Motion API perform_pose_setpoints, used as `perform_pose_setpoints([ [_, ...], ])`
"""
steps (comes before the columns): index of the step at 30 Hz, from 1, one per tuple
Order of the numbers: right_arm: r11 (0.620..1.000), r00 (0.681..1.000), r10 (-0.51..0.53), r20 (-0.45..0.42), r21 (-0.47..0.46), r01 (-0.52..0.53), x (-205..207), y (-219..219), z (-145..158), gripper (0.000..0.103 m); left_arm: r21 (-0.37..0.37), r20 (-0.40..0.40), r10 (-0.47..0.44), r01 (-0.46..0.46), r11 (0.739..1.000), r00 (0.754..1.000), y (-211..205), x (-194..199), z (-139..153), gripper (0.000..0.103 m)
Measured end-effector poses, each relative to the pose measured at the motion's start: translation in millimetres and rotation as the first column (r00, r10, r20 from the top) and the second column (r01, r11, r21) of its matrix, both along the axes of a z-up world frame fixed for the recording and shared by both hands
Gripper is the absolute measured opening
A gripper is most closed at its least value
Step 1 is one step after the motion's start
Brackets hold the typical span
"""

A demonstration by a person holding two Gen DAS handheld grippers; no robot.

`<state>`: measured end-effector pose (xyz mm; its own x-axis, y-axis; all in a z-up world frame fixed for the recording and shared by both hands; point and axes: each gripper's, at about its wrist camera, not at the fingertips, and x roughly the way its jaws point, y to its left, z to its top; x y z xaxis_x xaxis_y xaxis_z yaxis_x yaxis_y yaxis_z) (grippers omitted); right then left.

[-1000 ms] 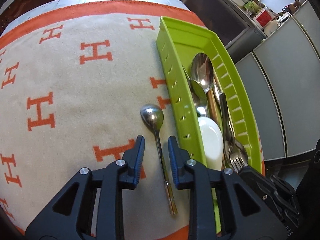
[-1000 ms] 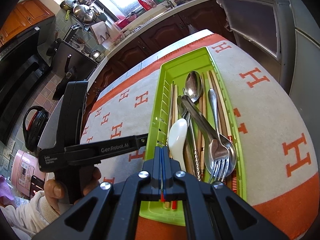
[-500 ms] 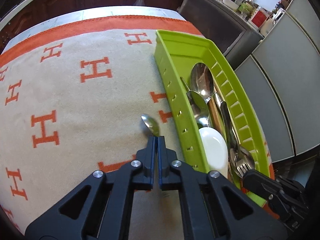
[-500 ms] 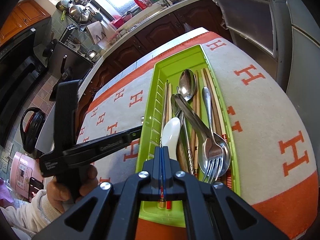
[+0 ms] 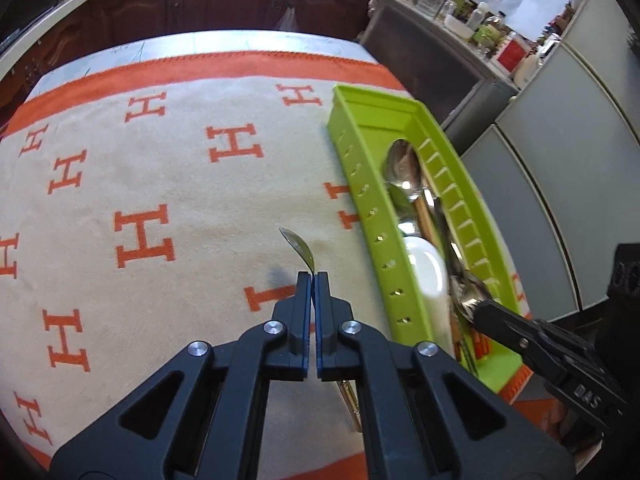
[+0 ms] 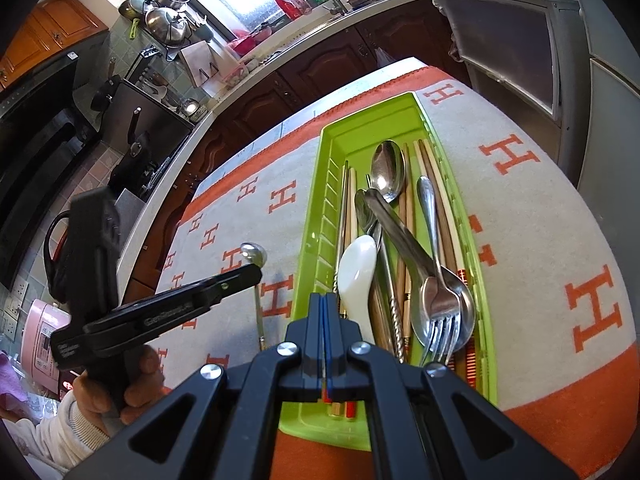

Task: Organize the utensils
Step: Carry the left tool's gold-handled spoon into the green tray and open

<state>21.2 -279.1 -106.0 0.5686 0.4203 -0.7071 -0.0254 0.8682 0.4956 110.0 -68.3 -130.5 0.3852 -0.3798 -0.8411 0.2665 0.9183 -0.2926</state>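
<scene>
My left gripper (image 5: 313, 276) is shut on the thin handle of a small steel spoon (image 5: 299, 249), held above the cloth; its bowl sticks out past the fingertips and its handle end shows below the fingers. The spoon (image 6: 253, 255) and left gripper (image 6: 256, 272) also show in the right wrist view. A lime green utensil tray (image 5: 360, 200) lies to the right, holding spoons, a fork, chopsticks and a white ceramic spoon (image 6: 356, 268). My right gripper (image 6: 325, 300) is shut and empty over the tray's (image 6: 316, 240) near end.
A beige cloth with orange H marks (image 5: 144, 236) covers the table. The table's right edge runs close beside the tray, with grey cabinets (image 5: 560, 184) beyond. A kitchen counter with a sink (image 6: 320, 4) stands behind the table.
My left gripper closed on the spoon's handle, which lay on the cloth, and lifted it. The right gripper stayed shut over the tray.
</scene>
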Motion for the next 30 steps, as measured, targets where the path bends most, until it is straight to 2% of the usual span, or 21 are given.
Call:
perform_pose_setpoints([
  [8,1.000,1.000,-0.010,0.020,0.008,0.010,-4,-4,10,0.000,-0.060,0.043,-0.067,0.070,0.996,0.997,6,-26,47,0.000],
  [14,0.999,0.999,-0.045,0.015,-0.014,0.046,-4,-10,18,0.000,-0.102,0.040,-0.121,0.125,0.987,0.992,-20,-26,70,0.000],
  [21,0.984,0.991,-0.131,-0.030,-0.122,0.126,8,-27,23,0.000,-0.052,0.019,-0.183,0.183,0.982,0.983,-72,-16,57,0.000],
  [27,0.975,0.983,-0.180,-0.039,-0.135,0.174,15,-43,24,0.000,0.023,-0.050,-0.172,0.173,0.985,0.984,-90,-1,27,0.000],
  [30,0.975,0.982,-0.184,-0.050,-0.132,0.176,14,-45,20,0.000,0.029,-0.079,-0.173,0.176,0.984,0.982,-88,-1,23,0.004],
])
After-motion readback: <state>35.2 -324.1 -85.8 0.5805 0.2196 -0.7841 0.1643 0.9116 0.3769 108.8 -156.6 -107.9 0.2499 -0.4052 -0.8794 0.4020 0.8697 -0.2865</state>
